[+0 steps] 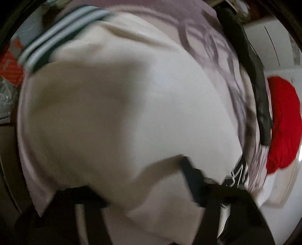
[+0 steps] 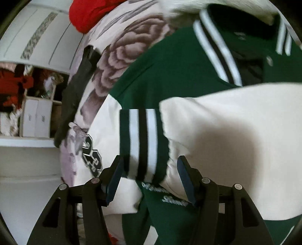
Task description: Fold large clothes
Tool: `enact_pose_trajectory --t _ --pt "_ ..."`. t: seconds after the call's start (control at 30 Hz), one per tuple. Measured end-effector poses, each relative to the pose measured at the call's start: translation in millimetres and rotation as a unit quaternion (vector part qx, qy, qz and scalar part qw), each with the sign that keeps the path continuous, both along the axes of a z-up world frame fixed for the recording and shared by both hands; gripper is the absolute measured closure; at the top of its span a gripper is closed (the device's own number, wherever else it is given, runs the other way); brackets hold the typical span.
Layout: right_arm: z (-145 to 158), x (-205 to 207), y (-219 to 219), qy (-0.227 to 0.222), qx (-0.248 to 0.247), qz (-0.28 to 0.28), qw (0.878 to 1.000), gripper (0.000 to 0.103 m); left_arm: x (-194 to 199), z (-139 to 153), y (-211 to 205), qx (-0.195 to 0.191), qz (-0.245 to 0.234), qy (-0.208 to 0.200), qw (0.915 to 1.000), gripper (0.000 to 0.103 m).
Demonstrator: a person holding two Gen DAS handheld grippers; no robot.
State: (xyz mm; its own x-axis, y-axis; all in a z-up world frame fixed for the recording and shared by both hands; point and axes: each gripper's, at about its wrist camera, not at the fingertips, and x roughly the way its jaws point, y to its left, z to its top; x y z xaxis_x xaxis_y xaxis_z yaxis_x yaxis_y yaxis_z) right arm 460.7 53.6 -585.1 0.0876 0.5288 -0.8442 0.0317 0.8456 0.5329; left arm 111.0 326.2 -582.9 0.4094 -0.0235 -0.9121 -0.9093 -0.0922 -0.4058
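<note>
A green varsity jacket with cream sleeves lies on a floral bedsheet. Its striped cuff sits just ahead of my right gripper, whose jaws stand wide apart with the cuff between them, not clamped. In the left wrist view a cream sleeve with a striped cuff fills the frame, blurred. My left gripper is at the bottom; cream cloth drapes over and between its dark fingers, so its state is unclear.
A red garment lies at the sheet's edge and also shows in the right wrist view. A dark garment lies along the sheet's side. White cabinets and cluttered shelves stand beyond.
</note>
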Motion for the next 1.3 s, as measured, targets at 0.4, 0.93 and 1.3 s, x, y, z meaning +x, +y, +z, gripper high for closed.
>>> enact_pose_trajectory --t 0.4,0.93,1.3 --pt "10.1 6.2 35.3 -0.040 -0.202 0.061 0.977 0.086 46.6 23.9 90.6 0.131 -0.095 -0.018 0.9867 0.098" --pt "24.2 1.2 70.2 -0.041 -0.074 0.130 0.988 0.051 49.7 -20.2 103.6 0.094 -0.124 -0.116 0.9810 0.028" --pt "38.3 -35.8 -11.3 -0.021 -0.235 0.037 0.971 0.034 56.8 5.2 102.5 0.158 -0.053 -0.089 0.9820 0.101"
